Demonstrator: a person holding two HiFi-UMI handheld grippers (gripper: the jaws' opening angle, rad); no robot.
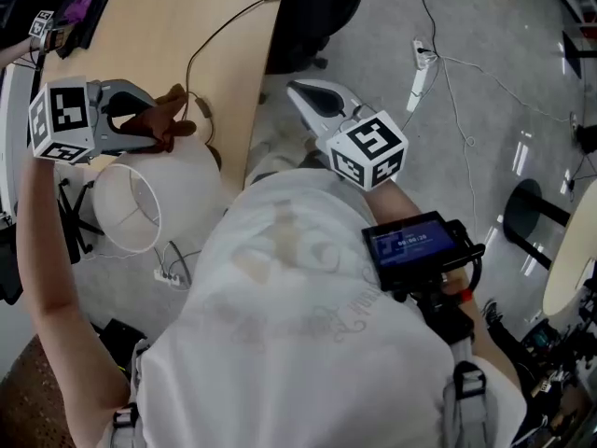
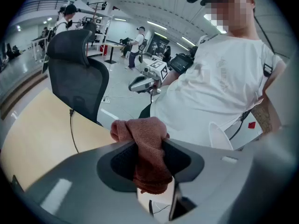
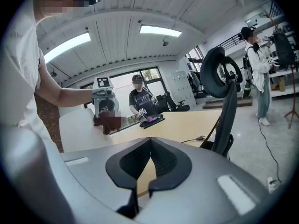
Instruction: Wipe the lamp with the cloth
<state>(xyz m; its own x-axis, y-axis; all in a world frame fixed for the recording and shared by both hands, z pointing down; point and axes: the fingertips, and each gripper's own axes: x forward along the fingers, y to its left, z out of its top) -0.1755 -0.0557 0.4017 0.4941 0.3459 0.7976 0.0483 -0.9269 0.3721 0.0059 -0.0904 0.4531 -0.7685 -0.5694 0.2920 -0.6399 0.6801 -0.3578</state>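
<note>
My left gripper (image 1: 149, 119) is shut on a reddish-brown cloth (image 1: 166, 119), bunched between its jaws and sticking out past the tips. It hangs just above the white lamp shade (image 1: 149, 199), which lies on its side off the table's near edge with its open ring facing left. In the left gripper view the cloth (image 2: 147, 157) fills the gap between the pads of the left gripper (image 2: 148, 146). My right gripper (image 1: 300, 93) is held to the right, off the table, with nothing in it. In its own view the right gripper (image 3: 149, 143) has its jaws closed tip to tip.
A tan table (image 1: 159, 26) carries a dark cable (image 1: 219, 31) and a dark tablet (image 1: 84, 7). A black office chair (image 3: 224, 101) stands by the table. A power strip and cords (image 1: 422, 54) lie on the grey floor. Other people stand at the back.
</note>
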